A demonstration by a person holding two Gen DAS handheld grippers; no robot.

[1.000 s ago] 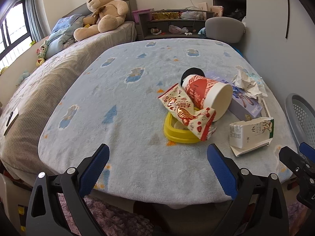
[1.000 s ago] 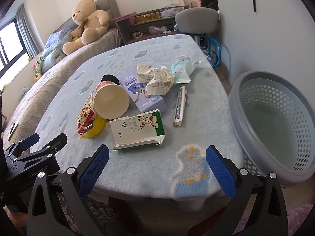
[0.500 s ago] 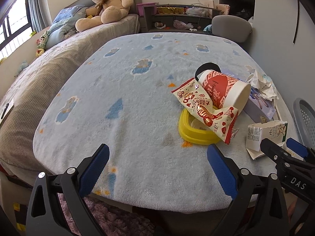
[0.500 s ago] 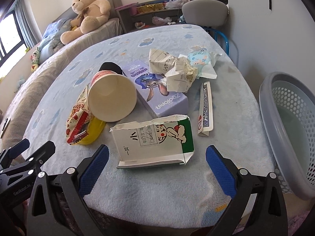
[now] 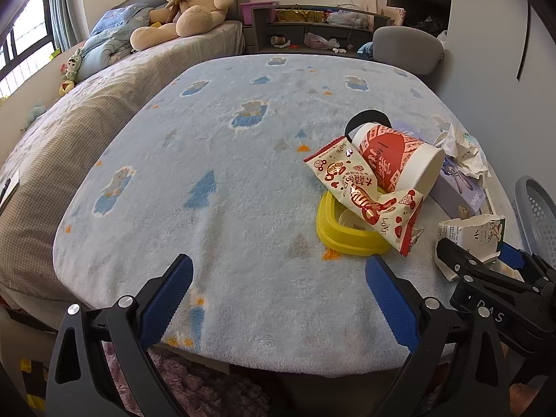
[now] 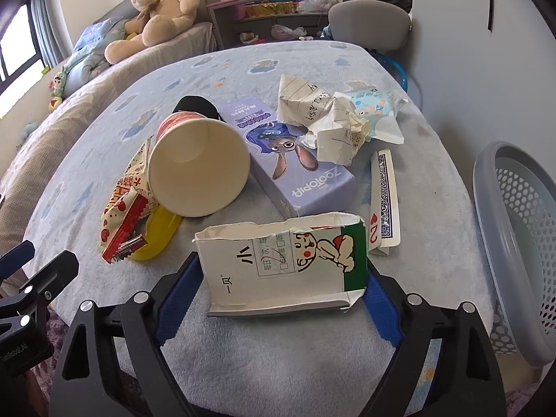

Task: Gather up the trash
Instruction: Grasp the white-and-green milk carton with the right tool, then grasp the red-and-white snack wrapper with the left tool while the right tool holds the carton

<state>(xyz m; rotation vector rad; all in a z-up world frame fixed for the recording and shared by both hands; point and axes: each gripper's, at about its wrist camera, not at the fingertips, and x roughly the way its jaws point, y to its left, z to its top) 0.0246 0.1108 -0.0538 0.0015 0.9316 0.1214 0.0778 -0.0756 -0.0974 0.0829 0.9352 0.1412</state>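
Observation:
A torn white and green carton [image 6: 285, 260] lies flat near the front of the blue blanket-covered table [image 5: 243, 180]. My right gripper [image 6: 281, 271] straddles it with a blue pad close to each side; the jaws are closing and the carton is not squeezed. Behind it lie a tipped paper cup [image 6: 198, 170], a red and white snack wrapper [image 6: 121, 215] over a yellow lid [image 5: 344, 236], a purple box [image 6: 295, 160], crumpled paper [image 6: 323, 118] and a card pack [image 6: 384, 201]. My left gripper [image 5: 278, 267] hangs open over the table's near edge with nothing between its pads.
A grey perforated basket [image 6: 486, 208] stands on the floor just right of the table. A bed with a teddy bear [image 5: 187, 3] runs along the left. A grey chair [image 5: 406, 45] and a shelf stand behind the table. The left half of the blanket is bare.
My right gripper has moved forward and down until the carton sits between its fingers, and its jaws have narrowed. The left gripper has shifted a little, still open.

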